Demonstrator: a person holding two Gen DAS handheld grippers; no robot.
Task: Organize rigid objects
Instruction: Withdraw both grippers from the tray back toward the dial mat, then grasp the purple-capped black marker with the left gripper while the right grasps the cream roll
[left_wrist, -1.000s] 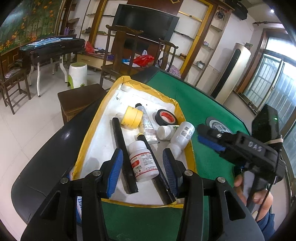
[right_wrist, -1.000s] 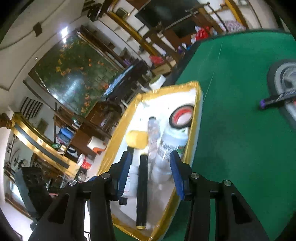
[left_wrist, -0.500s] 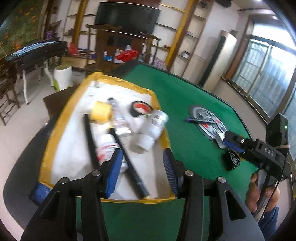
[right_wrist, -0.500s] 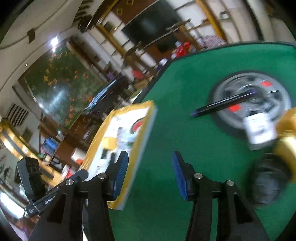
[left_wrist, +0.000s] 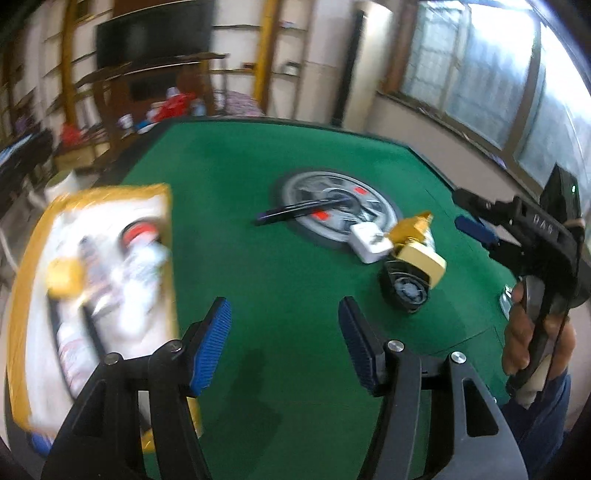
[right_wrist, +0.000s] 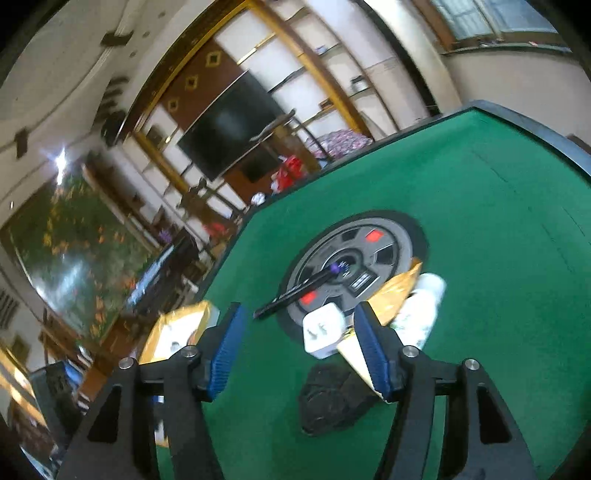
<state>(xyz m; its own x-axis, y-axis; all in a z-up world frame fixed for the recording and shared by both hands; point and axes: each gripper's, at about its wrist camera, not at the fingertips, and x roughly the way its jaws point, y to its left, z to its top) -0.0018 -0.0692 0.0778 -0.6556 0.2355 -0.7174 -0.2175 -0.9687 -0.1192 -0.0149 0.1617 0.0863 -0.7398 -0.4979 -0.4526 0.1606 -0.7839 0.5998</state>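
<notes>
On the green table a grey round disc (left_wrist: 334, 197) (right_wrist: 354, 254) carries a black pen (left_wrist: 295, 211) (right_wrist: 295, 293). At the disc's near rim lie a white plug adapter (left_wrist: 369, 242) (right_wrist: 323, 330), a gold item (left_wrist: 417, 247) (right_wrist: 397, 297), a black round part (left_wrist: 406, 290) (right_wrist: 332, 400) and a white bottle (right_wrist: 419, 314). My left gripper (left_wrist: 284, 343) hovers over bare felt, its jaws opening and empty. My right gripper (right_wrist: 301, 349) (left_wrist: 476, 218) hangs just short of the adapter, jaws opening, nothing between them.
A yellow-rimmed white tray (left_wrist: 26, 295) (right_wrist: 177, 321), blurred, holds bottles, tape rolls and black sticks at the table's left side. A hand (left_wrist: 532, 332) grips the right tool. Chairs, shelves and a television stand behind the table.
Both grippers have swung right, away from the tray toward the disc and the loose items. Both sets of jaws stand wider apart than before.
</notes>
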